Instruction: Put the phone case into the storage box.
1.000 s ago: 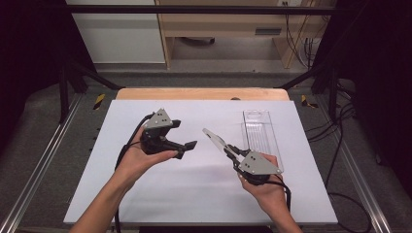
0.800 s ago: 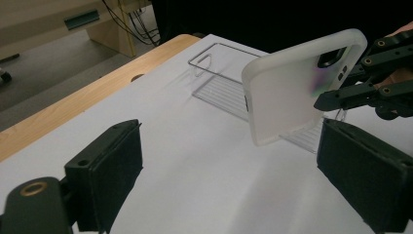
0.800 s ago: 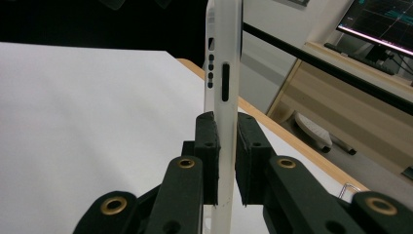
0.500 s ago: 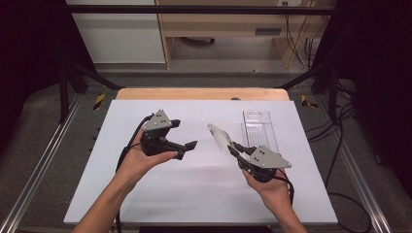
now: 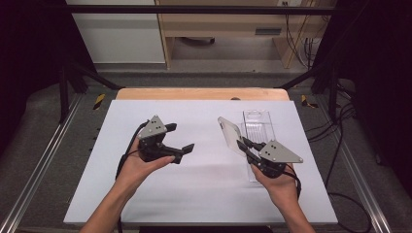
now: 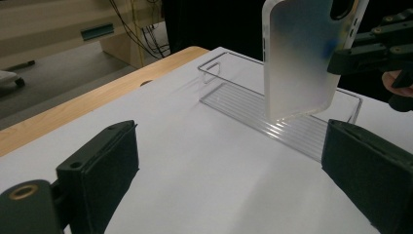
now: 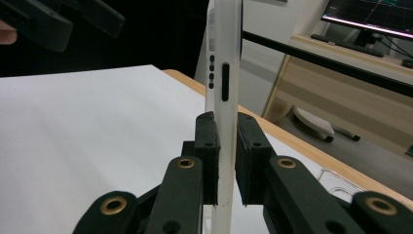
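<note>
A translucent white phone case (image 5: 230,135) stands on edge above the table, with my right gripper (image 5: 243,144) shut on its lower end. In the right gripper view the case (image 7: 224,63) rises straight up between the two pads of that gripper (image 7: 226,156). A clear plastic tray (image 5: 260,127) lies flat on the white table just behind and under the case. In the left gripper view the case (image 6: 302,53) hangs over the tray (image 6: 253,105). My left gripper (image 5: 180,137) hovers left of centre; its jaws have just been opening and nothing is between them (image 6: 229,180).
The white tabletop (image 5: 204,194) ends in a wooden strip (image 5: 194,93) at the far edge. Metal rails (image 5: 43,160) run along both sides. Cables hang beyond the right edge (image 5: 340,145). A wooden cabinet stands on the floor behind the table.
My right gripper has carried the phone case to the right and a little away, over the near end of the clear tray. The left jaws stand wider apart; the left hand has stayed put.
</note>
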Demonstrator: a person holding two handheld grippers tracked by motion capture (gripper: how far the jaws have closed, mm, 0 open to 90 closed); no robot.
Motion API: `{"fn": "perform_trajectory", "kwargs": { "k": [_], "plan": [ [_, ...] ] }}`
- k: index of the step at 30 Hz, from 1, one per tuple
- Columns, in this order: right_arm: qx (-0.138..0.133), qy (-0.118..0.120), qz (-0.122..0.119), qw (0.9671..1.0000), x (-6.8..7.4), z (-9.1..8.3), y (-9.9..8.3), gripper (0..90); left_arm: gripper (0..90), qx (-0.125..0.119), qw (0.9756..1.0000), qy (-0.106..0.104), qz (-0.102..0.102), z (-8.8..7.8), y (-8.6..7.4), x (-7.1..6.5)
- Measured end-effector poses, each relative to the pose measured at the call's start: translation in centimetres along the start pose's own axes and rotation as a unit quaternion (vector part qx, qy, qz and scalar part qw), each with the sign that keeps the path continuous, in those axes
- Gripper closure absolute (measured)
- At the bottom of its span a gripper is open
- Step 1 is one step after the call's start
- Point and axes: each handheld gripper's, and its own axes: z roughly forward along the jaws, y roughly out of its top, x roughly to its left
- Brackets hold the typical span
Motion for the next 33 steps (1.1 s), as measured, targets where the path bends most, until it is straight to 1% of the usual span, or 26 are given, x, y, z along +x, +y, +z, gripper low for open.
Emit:
{"fn": "perform_trajectory", "kwargs": {
  "k": [3, 7, 9, 12, 14, 16, 19, 21, 22, 23, 27, 29, 33],
  "plan": [
    [0.001, -0.008, 0.005, 1.0000, -0.3, -0.1, -0.1, 81.3, 5.9, -0.002, 1.0000, 0.005, 0.004, -0.1, -0.5, -0.1],
    [0.002, -0.015, 0.010, 0.9998, -1.0, -0.3, -0.1, 81.3, 5.9, -0.015, 0.9998, 0.013, -0.001, -0.4, -1.1, -0.2],
    [0.001, -0.021, 0.015, 0.9997, -1.6, -0.4, -0.1, 81.3, 5.9, -0.021, 0.9996, 0.020, -0.004, -0.7, -1.4, -0.1],
    [-0.002, -0.029, 0.032, 0.9991, -2.7, -0.6, 0.0, 81.2, 5.7, -0.030, 0.9990, 0.033, -0.006, -1.1, -1.8, 0.1],
    [-0.004, -0.034, 0.049, 0.9982, -3.7, -0.6, -0.1, 81.2, 5.7, -0.037, 0.9985, 0.041, -0.005, -1.3, -2.3, 0.1],
    [-0.003, -0.038, 0.062, 0.9974, -4.6, -0.5, -0.3, 81.2, 5.6, -0.042, 0.9981, 0.044, -0.008, -1.5, -2.9, 0.1],
    [0.000, -0.044, 0.081, 0.9958, -5.9, -0.2, -0.7, 81.2, 5.4, -0.046, 0.9972, 0.057, -0.011, -1.7, -4.0, 0.0],
    [0.003, -0.052, 0.090, 0.9945, -6.6, 0.1, -0.9, 81.3, 5.4, -0.045, 0.9967, 0.066, -0.011, -1.9, -4.9, -0.2],
    [0.006, -0.057, 0.094, 0.9939, -7.0, 0.2, -1.1, 81.3, 5.4, -0.050, 0.9962, 0.069, -0.017, -1.9, -5.5, -0.2],
    [0.009, -0.062, 0.098, 0.9932, -7.3, 0.4, -1.2, 81.2, 5.4, -0.050, 0.9961, 0.071, -0.017, -2.0, -5.9, -0.2],
    [0.023, -0.078, 0.102, 0.9915, -7.9, 1.2, -1.5, 81.3, 5.4, -0.064, 0.9937, 0.086, -0.033, -2.4, -7.5, -0.3],
    [0.029, -0.085, 0.103, 0.9907, -8.1, 1.7, -1.5, 81.2, 5.4, -0.066, 0.9928, 0.096, -0.030, -2.6, -8.1, -0.3],
    [0.041, -0.100, 0.109, 0.9881, -8.9, 2.8, -1.4, 81.2, 5.4, -0.068, 0.9916, 0.106, -0.029, -2.8, -9.1, -0.1]
  ]
}}
